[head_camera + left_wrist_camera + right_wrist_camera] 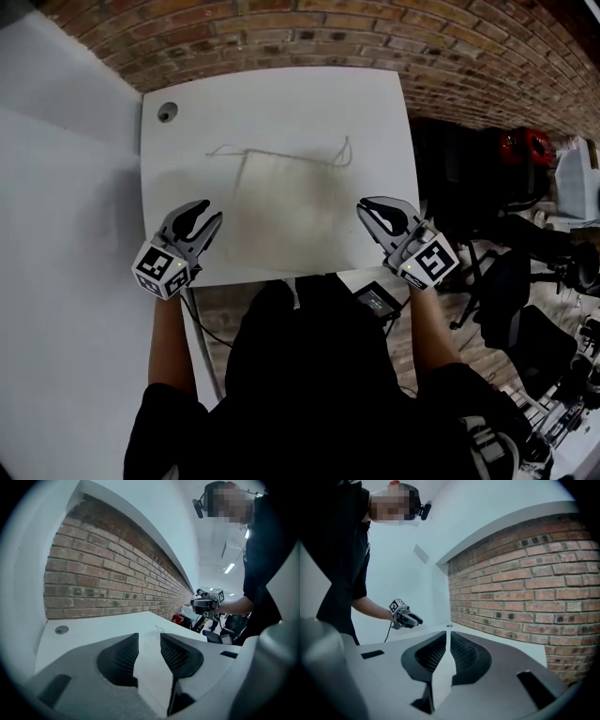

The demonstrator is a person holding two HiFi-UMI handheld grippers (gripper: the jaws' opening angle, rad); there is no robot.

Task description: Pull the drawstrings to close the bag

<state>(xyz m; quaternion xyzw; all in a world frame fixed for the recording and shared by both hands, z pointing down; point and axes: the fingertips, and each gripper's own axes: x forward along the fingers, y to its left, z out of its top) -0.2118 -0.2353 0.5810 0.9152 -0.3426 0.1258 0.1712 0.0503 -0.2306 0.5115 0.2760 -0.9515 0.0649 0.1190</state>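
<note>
A flat, pale drawstring bag (286, 202) lies in the middle of the white table (281, 94). Its cord runs along the far edge, with a loose end at the left (223, 150) and a loop at the right (345, 153). My left gripper (212, 210) hovers at the table's near left, short of the bag's corner. It is open, and its jaws (150, 637) stand wide with nothing between them. My right gripper (364, 208) is at the bag's near right corner. Its jaws (448, 633) are parted by only a thin slit and hold nothing.
A round cable hole (167, 112) is in the table's far left corner. A brick wall (281, 28) runs behind the table and a white partition (66, 141) stands to the left. Dark chairs and gear (525, 281) crowd the floor on the right. A cable (199, 337) hangs below the near edge.
</note>
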